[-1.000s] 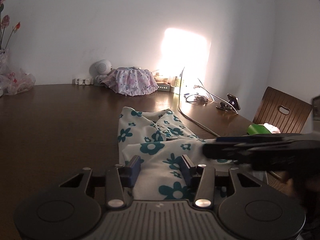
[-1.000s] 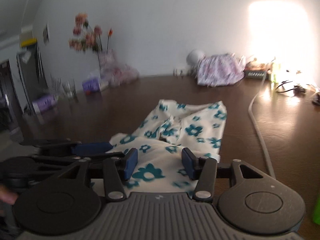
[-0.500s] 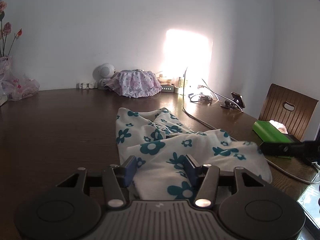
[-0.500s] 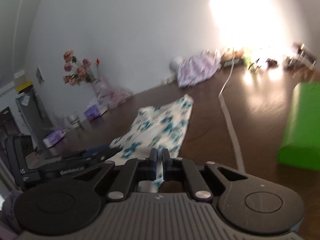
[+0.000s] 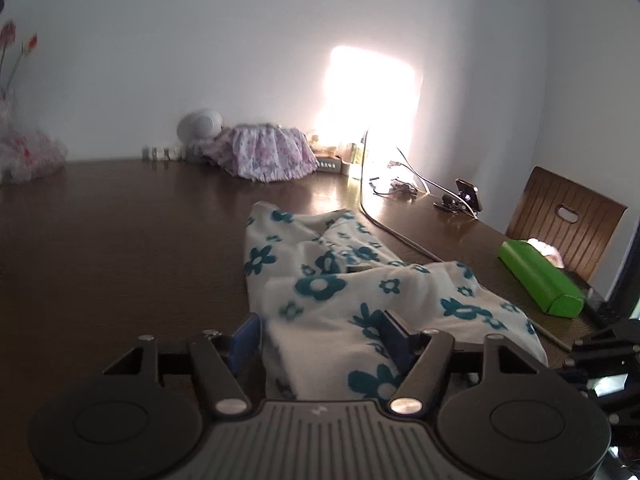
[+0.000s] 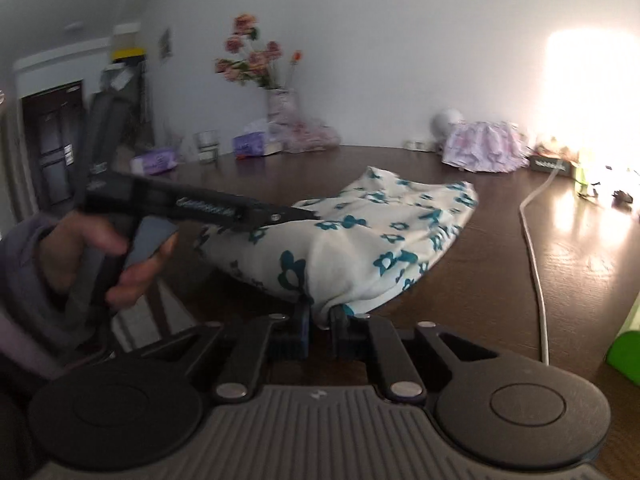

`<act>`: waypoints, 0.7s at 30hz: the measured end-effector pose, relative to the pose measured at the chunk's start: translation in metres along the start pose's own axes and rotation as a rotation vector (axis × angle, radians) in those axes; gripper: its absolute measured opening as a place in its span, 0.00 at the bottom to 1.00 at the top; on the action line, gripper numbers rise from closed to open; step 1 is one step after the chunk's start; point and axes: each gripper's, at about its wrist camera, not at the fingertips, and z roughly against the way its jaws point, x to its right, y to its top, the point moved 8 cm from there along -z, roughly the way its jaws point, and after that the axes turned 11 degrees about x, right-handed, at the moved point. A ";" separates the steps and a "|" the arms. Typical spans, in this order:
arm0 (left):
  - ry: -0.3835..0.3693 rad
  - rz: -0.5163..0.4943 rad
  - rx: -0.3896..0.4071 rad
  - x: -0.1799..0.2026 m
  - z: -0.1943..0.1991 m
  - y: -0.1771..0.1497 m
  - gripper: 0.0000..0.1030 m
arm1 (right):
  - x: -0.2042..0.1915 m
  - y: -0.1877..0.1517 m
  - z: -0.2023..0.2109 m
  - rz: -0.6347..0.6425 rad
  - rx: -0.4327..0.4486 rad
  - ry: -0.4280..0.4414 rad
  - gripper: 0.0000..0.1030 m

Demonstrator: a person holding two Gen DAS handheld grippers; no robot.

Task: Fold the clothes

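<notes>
A white garment with teal flowers [image 5: 360,280] lies rumpled on the dark wooden table [image 5: 120,240]. My left gripper [image 5: 322,340] is open, its blue-padded fingers either side of the garment's near edge. My right gripper [image 6: 320,318] is shut on a bunched fold of the garment [image 6: 360,240] at its near corner, lifting it slightly. The left gripper, held in a hand, shows in the right wrist view [image 6: 296,214] over the cloth's left side.
A green box [image 5: 540,280] and a white cable [image 5: 400,236] lie right of the garment. A wooden chair [image 5: 568,216] stands past the table edge. A pink floral cloth [image 5: 268,156], flower vase [image 6: 280,108], tissue packs and chargers line the far side.
My right gripper closed on the garment's corner and swung back to face it, pulling the fold up. My left gripper stayed open at the near edge, shifting slightly.
</notes>
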 end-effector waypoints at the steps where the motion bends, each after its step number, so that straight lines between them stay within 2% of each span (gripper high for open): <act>1: -0.021 0.025 -0.015 -0.001 -0.001 -0.001 0.72 | -0.002 -0.001 0.004 0.011 -0.010 0.003 0.06; 3: -0.019 0.014 -0.012 0.000 0.001 -0.002 0.72 | -0.005 -0.004 0.013 0.030 -0.031 0.005 0.05; 6: 0.010 -0.110 0.025 0.010 0.005 0.003 0.72 | 0.002 -0.002 0.028 0.030 -0.026 0.000 0.04; 9: 0.008 -0.151 0.079 0.014 0.015 0.016 0.69 | 0.019 0.014 0.044 -0.023 0.039 -0.074 0.05; 10: 0.004 -0.161 0.120 0.015 0.022 0.023 0.67 | 0.024 0.019 0.047 -0.059 0.066 -0.091 0.10; 13: -0.055 -0.190 0.257 0.028 0.044 0.044 0.67 | 0.039 0.028 0.046 -0.275 0.167 -0.122 0.71; 15: -0.110 -0.197 0.254 0.039 0.042 0.045 0.69 | 0.040 0.026 0.035 -0.422 0.187 -0.063 0.73; 17: -0.144 -0.201 0.223 0.048 0.036 0.040 0.68 | 0.037 0.022 0.019 -0.450 0.165 -0.085 0.73; 21: -0.077 -0.171 0.133 0.038 0.014 0.019 0.52 | 0.027 0.020 0.002 -0.411 0.141 -0.138 0.68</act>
